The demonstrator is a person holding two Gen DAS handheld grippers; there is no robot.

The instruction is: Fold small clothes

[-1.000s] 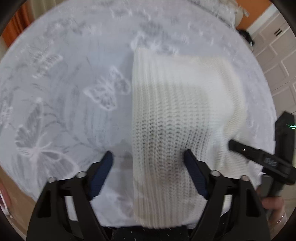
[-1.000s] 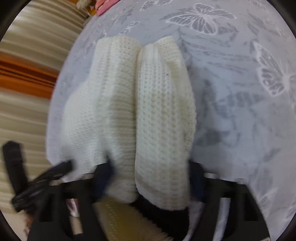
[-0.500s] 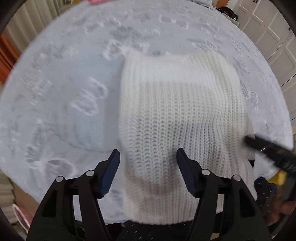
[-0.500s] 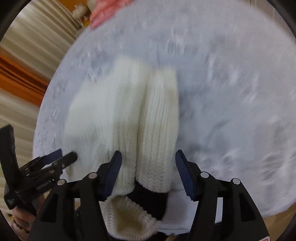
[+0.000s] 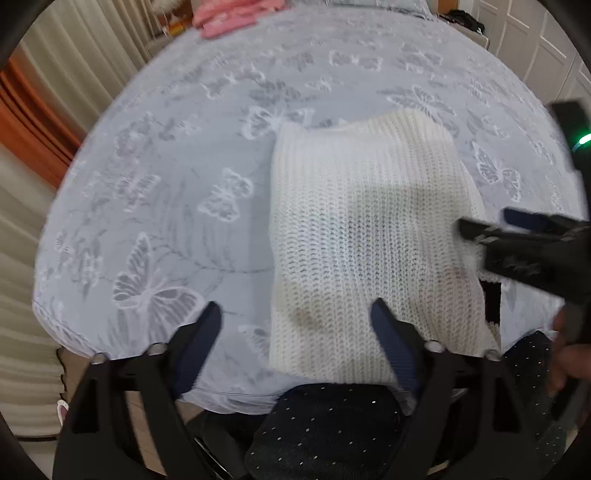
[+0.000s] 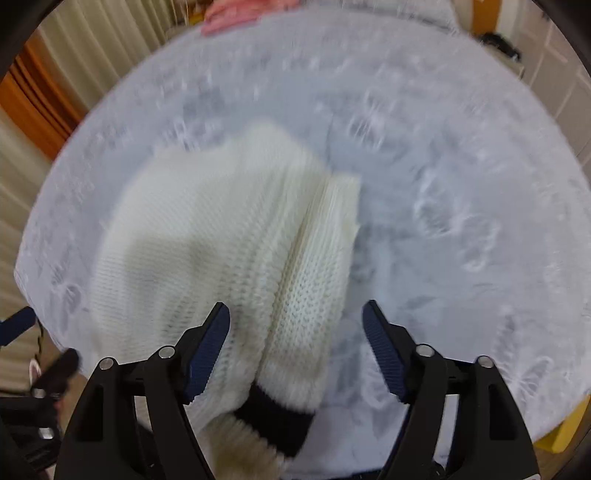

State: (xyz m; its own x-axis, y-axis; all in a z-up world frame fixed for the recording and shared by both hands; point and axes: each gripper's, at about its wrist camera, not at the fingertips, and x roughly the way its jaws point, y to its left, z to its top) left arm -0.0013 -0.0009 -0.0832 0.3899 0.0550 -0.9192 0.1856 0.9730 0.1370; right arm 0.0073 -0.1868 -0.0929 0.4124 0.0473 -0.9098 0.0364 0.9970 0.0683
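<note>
A cream knit sweater [image 5: 369, 236] lies folded on the butterfly-print bed cover [image 5: 184, 155]. My left gripper [image 5: 295, 314] hovers over the sweater's near left edge. Its jaws are opening, and the knit lies below them untouched by the pads. In the right wrist view the sweater [image 6: 207, 236] shows a folded sleeve with a dark cuff [image 6: 273, 417] at the near end. My right gripper [image 6: 295, 312] hangs above that sleeve, jaws opening, pads clear of the cloth. The right gripper [image 5: 517, 236] also shows at the sweater's right side in the left wrist view.
A pink garment [image 5: 236, 14] lies at the bed's far edge. Pleated curtains [image 5: 74, 74] hang on the left and white cupboard doors [image 5: 535, 37] stand at the right. The person's dark dotted clothing [image 5: 325, 424] is at the near edge.
Both grippers have opened wider and lifted away from the sweater. The sleeve that sat between the right jaws now lies free on the bed.
</note>
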